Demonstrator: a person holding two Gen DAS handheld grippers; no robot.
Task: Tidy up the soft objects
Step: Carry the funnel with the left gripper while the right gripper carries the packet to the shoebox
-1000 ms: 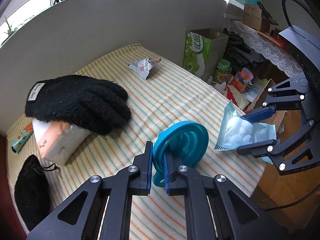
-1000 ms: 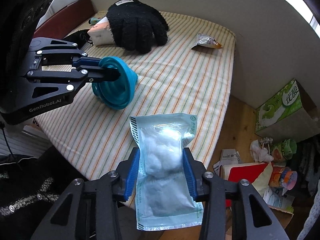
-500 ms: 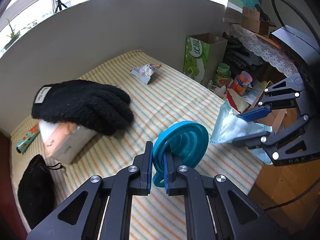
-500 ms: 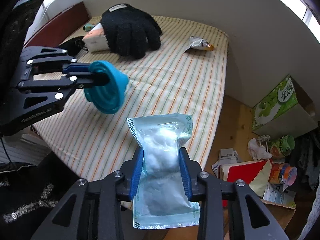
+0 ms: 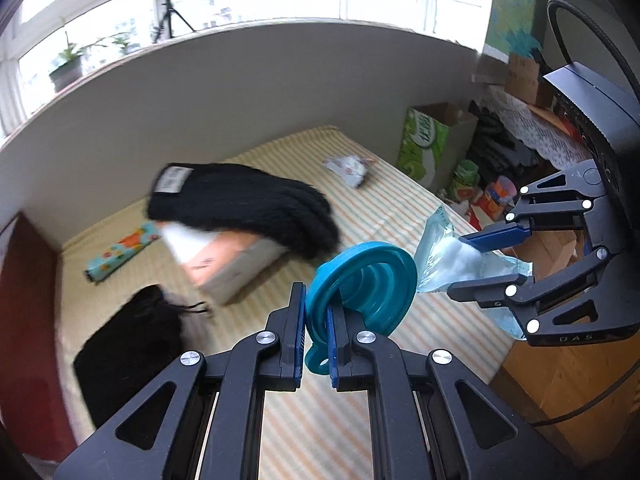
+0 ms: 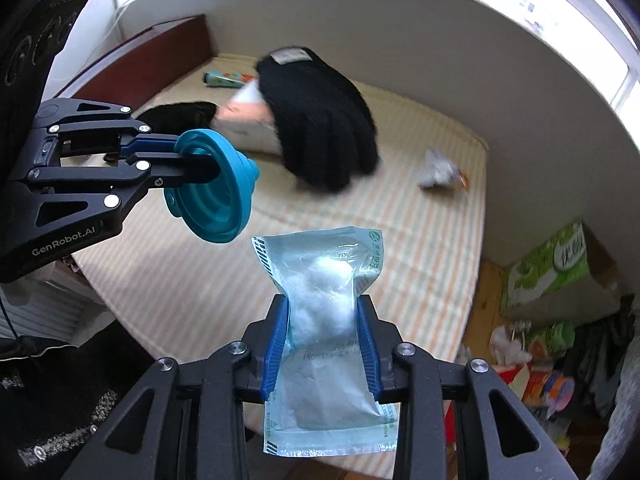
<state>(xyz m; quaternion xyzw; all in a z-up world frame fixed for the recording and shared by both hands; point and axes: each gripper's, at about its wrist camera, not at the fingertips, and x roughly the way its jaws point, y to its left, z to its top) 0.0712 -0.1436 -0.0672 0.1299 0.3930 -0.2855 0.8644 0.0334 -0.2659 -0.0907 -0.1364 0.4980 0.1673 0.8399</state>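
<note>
My left gripper is shut on the rim of a teal collapsible funnel and holds it above the striped table. It also shows in the right wrist view. My right gripper is shut on a clear bag of cotton wool, held over the table's near edge; the bag also shows in the left wrist view. A black glove lies on a tissue pack at the far left. A black pouch lies in front of it.
A crumpled snack wrapper lies at the table's far end. A colourful tube lies by the wall. A green carton and floor clutter stand to the right of the table. A grey wall runs behind.
Both grippers have risen and pulled back from the table with their loads. The right gripper has squeezed tighter on the cotton bag.
</note>
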